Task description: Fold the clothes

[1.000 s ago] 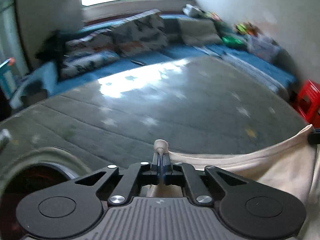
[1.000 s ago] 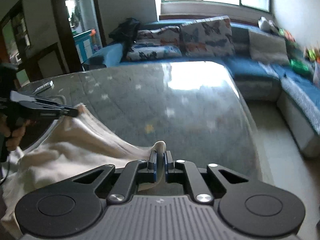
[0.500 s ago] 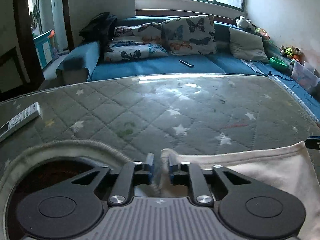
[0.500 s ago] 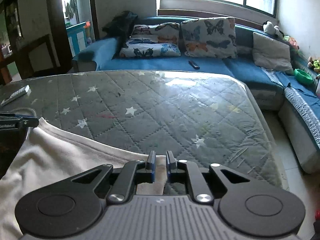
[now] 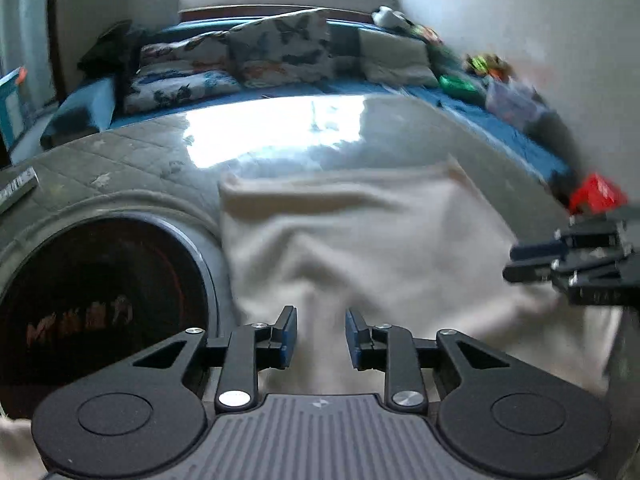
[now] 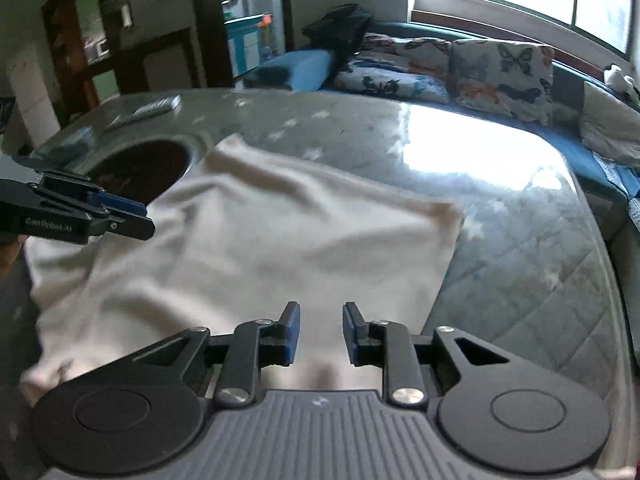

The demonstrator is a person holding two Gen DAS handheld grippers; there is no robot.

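One cream cloth [image 5: 360,240] lies spread on the quilted table [image 6: 520,240], its near part hanging over the near edge, its long axis running left to right between two grippers. The left gripper [image 5: 321,338] hovers above the cloth's near-left part, jaws slightly apart and empty. The right gripper [image 6: 321,334] hovers above its near-right part, jaws opening, holding nothing. Both seem equally near. One round hole [image 5: 100,300] lies beside the cloth's left edge.

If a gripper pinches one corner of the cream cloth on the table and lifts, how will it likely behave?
The cream cloth will likely drape and sag rather than hold shape, since it lies in soft ripples. It looks thin and light, judging by its flat edges. Pushed, it would probably bunch up; the glossy table may let it slide.
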